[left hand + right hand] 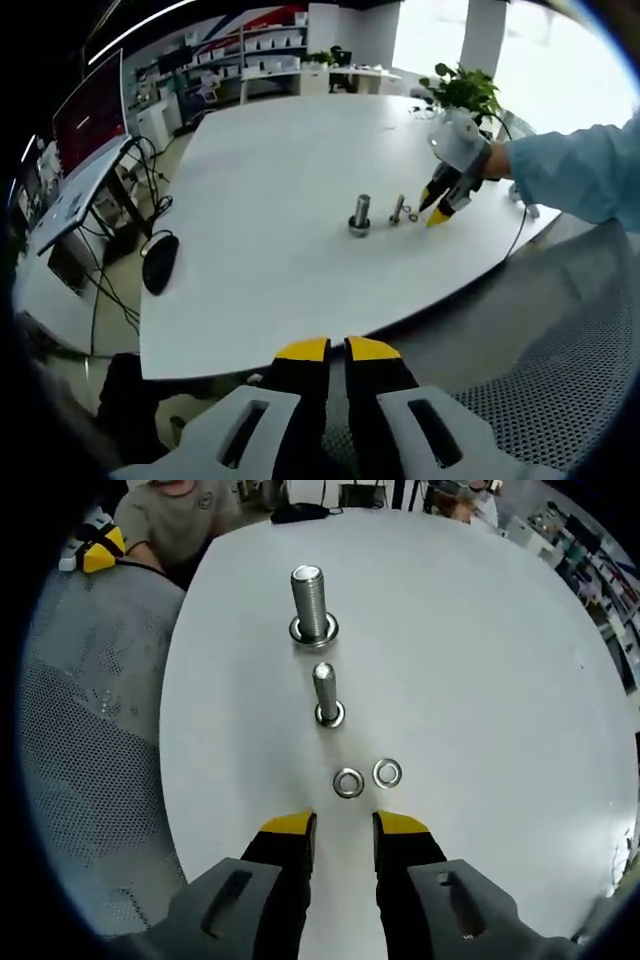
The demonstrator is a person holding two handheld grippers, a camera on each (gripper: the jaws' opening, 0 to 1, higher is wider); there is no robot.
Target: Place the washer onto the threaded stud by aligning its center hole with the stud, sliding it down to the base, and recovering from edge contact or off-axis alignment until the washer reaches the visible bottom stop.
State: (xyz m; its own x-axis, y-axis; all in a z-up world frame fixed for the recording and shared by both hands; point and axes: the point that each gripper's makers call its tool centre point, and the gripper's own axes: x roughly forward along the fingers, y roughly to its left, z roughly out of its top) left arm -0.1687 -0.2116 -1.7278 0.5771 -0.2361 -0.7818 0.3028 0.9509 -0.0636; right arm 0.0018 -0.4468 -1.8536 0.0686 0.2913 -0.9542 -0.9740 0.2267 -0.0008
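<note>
Washers: two small flat silver steel rings lay flat on the white oval counter (480, 660), holes facing up, side by side, apart from each other. Left washer (348, 782) sat just ahead of the right tool (343, 826); right washer (387, 773) was just beside it.

Small threaded steel stud (327, 694) stood upright on the counter, long axis vertical, head down as a base, just beyond the washers. Large threaded steel bolt (311, 603) stood upright farther along the same line, with a ring-like collar at its base. Nothing was on the small stud's shank.

Right tool, with yellow-tipped black jaws: jaws parted with a narrow gap, empty, hovering just short of the left washer. In the left gripper view it (438, 205) sat tip-down near the small stud (398, 209) and the large bolt (360, 214), held by a hand in a light blue sleeve (575, 170).

Left tool (337, 349): jaws nearly together, gripping nothing, held off the counter's near edge (300, 330), well apart from the parts.

Black computer mouse (160, 262) lay at the counter's far left. No containers on the counter.
</note>
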